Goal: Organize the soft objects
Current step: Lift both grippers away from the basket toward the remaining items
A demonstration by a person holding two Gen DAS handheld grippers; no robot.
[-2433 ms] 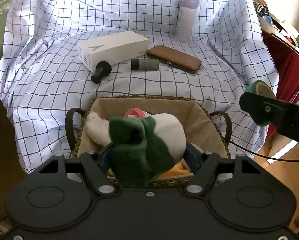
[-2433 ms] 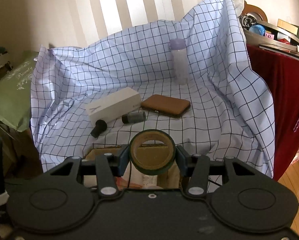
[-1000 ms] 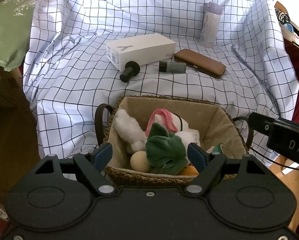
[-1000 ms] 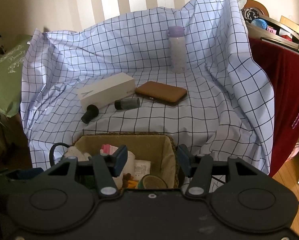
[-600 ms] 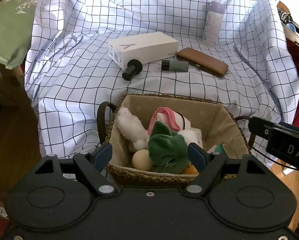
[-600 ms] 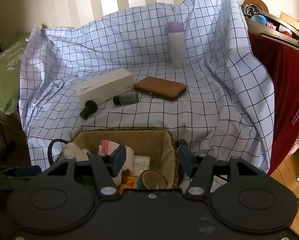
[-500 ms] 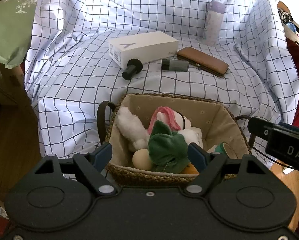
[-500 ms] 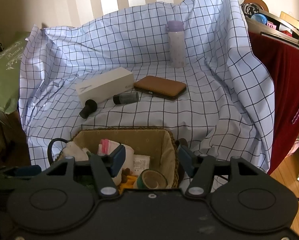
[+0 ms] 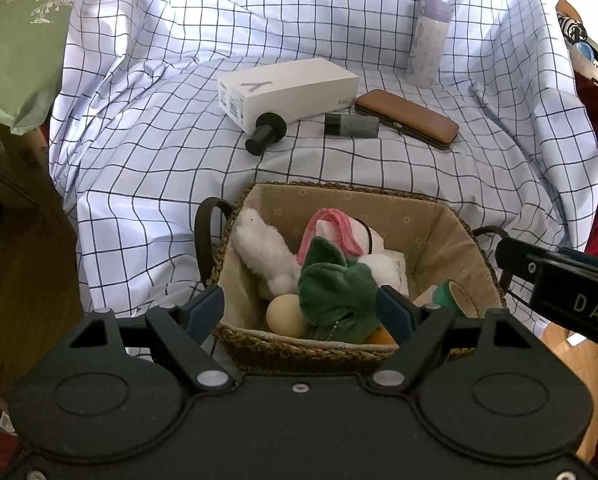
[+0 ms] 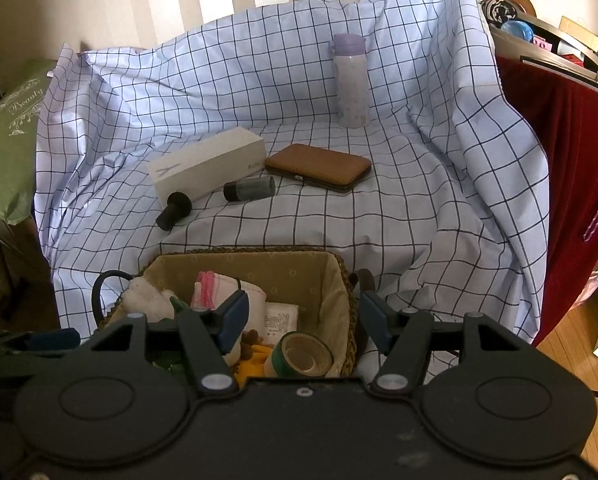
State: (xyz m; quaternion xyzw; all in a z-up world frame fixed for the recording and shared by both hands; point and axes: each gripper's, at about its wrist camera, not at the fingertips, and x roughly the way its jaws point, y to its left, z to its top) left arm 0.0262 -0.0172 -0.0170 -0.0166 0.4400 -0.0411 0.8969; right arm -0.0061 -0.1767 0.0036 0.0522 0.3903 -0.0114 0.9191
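A woven basket (image 9: pixel 339 196) with beige lining sits on the checked cloth and holds a green plush (image 9: pixel 335 288), a white plush (image 9: pixel 259 248), a pink-and-white cloth (image 9: pixel 331 224), a cream ball (image 9: pixel 285 314) and a green tape roll (image 9: pixel 455 294). My left gripper (image 9: pixel 299 306) hovers open over the basket's near rim; the green plush lies below, clear of both pads. My right gripper (image 10: pixel 304 316) hangs over the basket's (image 10: pixel 259 250) right end with its jaws opening and nothing between them. The tape roll (image 10: pixel 303 354) lies beneath it.
Behind the basket on the cloth lie a white box (image 9: pixel 287 88), a black handled tool (image 9: pixel 265 132), a grey-green tube (image 9: pixel 351 125) and a brown case (image 9: pixel 407 118). A lilac bottle (image 9: pixel 427 40) stands at the back. A red drape (image 10: pixel 571 184) hangs at the right.
The left gripper has let go of the green plush and the right gripper the tape roll; both now lie in the basket. In the last second the right jaws widened slightly.
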